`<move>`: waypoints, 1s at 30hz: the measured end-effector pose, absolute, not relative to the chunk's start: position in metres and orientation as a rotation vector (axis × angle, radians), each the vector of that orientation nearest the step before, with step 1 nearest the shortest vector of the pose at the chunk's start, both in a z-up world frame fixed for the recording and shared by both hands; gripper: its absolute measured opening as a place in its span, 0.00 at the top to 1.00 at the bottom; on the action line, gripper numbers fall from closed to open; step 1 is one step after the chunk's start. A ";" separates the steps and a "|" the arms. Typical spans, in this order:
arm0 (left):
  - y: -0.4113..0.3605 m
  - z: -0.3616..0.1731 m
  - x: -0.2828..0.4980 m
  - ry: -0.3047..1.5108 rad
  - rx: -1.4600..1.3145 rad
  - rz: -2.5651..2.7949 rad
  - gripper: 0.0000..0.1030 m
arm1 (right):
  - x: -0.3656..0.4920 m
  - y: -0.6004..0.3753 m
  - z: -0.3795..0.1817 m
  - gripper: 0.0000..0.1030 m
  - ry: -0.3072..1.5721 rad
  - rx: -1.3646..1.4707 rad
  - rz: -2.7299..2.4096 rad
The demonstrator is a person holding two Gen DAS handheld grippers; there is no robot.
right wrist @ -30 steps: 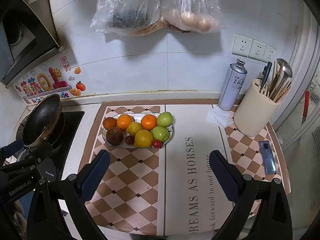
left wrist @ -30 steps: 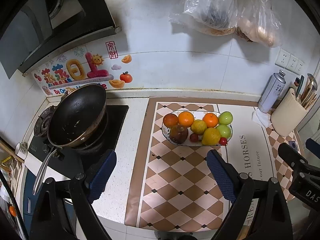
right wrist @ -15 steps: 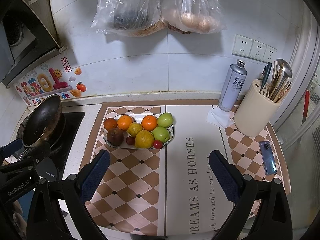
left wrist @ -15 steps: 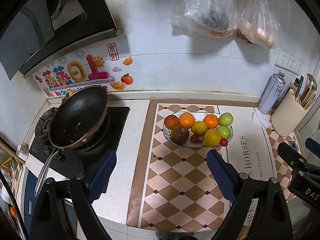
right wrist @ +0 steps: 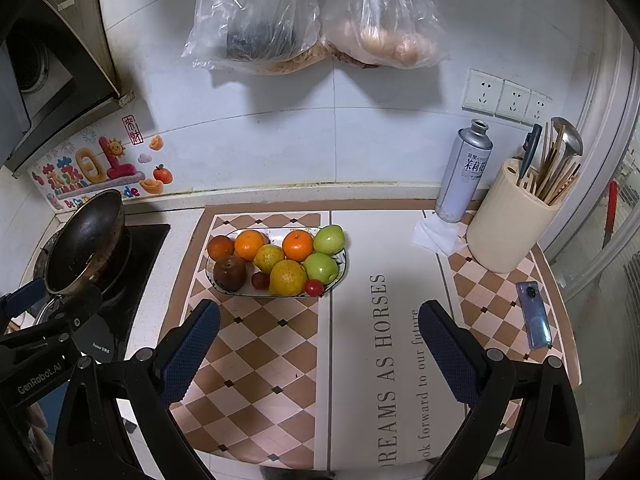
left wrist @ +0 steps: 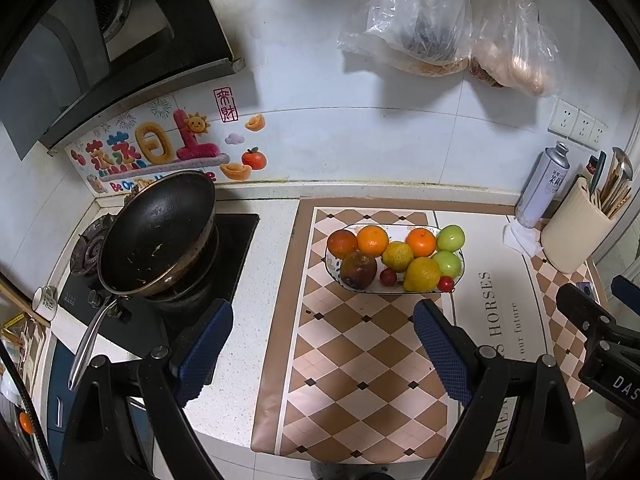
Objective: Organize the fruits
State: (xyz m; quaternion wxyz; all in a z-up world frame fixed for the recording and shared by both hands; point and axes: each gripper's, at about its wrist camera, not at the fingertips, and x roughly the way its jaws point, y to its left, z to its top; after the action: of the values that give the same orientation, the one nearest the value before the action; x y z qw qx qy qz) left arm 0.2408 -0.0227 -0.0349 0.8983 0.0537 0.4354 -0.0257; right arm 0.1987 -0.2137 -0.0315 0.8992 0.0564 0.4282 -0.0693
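A white oval plate (left wrist: pixel 333 270) (right wrist: pixel 216 280) sits on the checkered counter mat, piled with fruit: oranges (left wrist: pixel 372 240) (right wrist: pixel 297 245), yellow lemons (left wrist: pixel 422 274) (right wrist: pixel 287 277), green apples (left wrist: pixel 450 237) (right wrist: pixel 328 239), a dark brown fruit (left wrist: pixel 358 270) (right wrist: pixel 229 273) and small red ones (right wrist: pixel 314 287). My left gripper (left wrist: pixel 322 354) is open and empty, held above the mat in front of the plate. My right gripper (right wrist: pixel 318 354) is open and empty, in front and to the right of the plate.
A black wok (left wrist: pixel 156 234) sits on the stove at left. A spray can (right wrist: pixel 464 170), a tissue (right wrist: pixel 438 234) and a cream utensil holder (right wrist: pixel 512 226) stand at back right. A phone (right wrist: pixel 534 314) lies at the right edge. Plastic bags (right wrist: pixel 316 16) hang on the wall.
Both grippers have drifted slightly; the plate and fruit sit a little lower in both views. Both stay open and empty.
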 end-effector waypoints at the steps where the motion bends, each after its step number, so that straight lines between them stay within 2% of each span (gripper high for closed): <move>1: -0.023 -0.035 0.242 0.902 0.112 -0.055 0.10 | 0.198 -0.213 -0.031 0.02 0.886 0.115 -0.143; 15: -0.023 -0.034 0.240 0.900 0.102 -0.045 0.10 | 0.193 -0.214 -0.029 0.02 0.879 0.110 -0.146; 17: -0.023 -0.034 0.241 0.900 0.097 -0.045 0.01 | 0.193 -0.215 -0.029 0.02 0.878 0.109 -0.146; 30: -0.026 -0.034 0.238 0.890 0.090 -0.042 0.01 | 0.192 -0.215 -0.029 0.01 0.877 0.110 -0.147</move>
State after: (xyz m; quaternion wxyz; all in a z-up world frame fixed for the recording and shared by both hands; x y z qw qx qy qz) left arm 0.2383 -0.0263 -0.0339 0.9014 0.0437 0.4303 -0.0201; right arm 0.1922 -0.2154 -0.0288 0.9013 0.0533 0.4241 -0.0708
